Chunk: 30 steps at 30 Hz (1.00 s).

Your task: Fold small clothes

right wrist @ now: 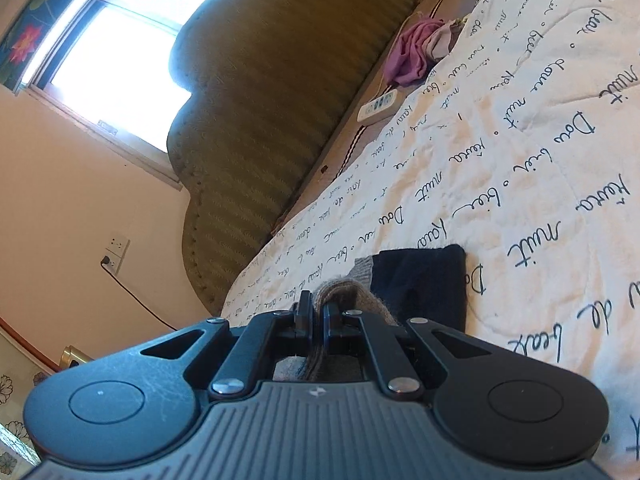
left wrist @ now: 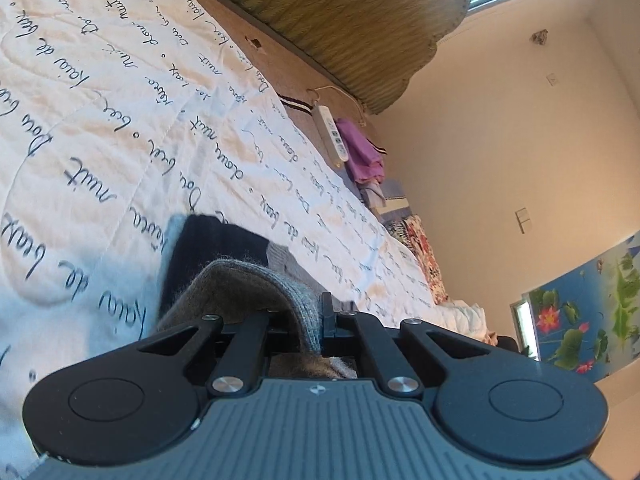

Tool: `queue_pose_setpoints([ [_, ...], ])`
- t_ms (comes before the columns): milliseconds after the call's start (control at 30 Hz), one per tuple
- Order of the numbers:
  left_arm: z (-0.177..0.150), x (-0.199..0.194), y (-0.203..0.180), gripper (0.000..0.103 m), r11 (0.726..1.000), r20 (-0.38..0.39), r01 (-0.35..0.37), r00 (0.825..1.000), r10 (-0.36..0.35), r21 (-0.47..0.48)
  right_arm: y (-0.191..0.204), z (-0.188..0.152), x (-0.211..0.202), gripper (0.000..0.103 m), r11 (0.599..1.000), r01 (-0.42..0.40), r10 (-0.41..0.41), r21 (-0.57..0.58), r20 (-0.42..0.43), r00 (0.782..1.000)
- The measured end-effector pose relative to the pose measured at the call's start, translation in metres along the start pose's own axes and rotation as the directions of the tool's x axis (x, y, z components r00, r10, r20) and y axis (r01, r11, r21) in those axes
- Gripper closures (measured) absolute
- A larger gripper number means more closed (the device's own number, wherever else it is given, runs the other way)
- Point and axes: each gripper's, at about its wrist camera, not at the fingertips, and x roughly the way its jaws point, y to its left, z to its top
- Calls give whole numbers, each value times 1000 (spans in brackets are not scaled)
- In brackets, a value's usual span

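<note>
Grey wool, soft and fuzzy, sits between the black fingers of both tools. It is a small knitted piece (left wrist: pixel 256 292), and it has a dark navy part (left wrist: pixel 212 248) at its far end, which lies on the bed cover.

The left hand-held gripper (left wrist: pixel 308 320) is squeezed tight on the grey knit. The wool drapes over the tool's left finger and bunches right at the tips, so the cloth starts at the fingers and runs away from them, out onto the bed. The navy part lies just past it, a little to the left in this view.

The right hand-held gripper (right wrist: pixel 315 314) is squeezed tight too. A thin fold of the same grey knit (right wrist: pixel 340 296) is pinched between its two fingers (right wrist: pixel 303 312). The navy part (right wrist: pixel 424 280) lies just beyond, a little to the right in this view, flat on the cover.

The bed (left wrist: pixel 100 120) has a white quilt with big black curly writing. Far off, near the green padded headboard (right wrist: pixel 248 120), lie a purple cloth (left wrist: pixel 362 152) and a white power strip (left wrist: pixel 332 134), well apart from the knit.
</note>
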Motion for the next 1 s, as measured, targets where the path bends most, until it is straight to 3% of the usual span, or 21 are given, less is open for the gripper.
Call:
queue_pose_setpoints([
  [300,28,59,23,101,994,19,-114,993,113,4,-51,23,61,98,990,92,-88,109,-40,995],
  [433,29,77,27,92,992,-14,-121,992,122,45,-65,28,75,95,980,93,-82,178,-69,994],
  [467,30,78,27,89,992,-12,-118,993,119,48,-66,29,75,94,978,91,-81,186,-60,995],
  [633,28,55,15,41,991,78,-111,991,105,79,-51,34,69,77,985,105,-99,139,-48,994],
  [733,29,41,3,35,978,136,-160,980,142,131,-39,36,54,63,993,84,-82,82,-23,996],
  [833,29,46,-13,35,928,169,-290,952,255,235,-27,41,49,56,989,149,-149,1,0,989],
  [1000,24,87,-29,35,783,221,-469,883,414,409,-4,49,84,56,926,307,-325,-218,-55,944],
])
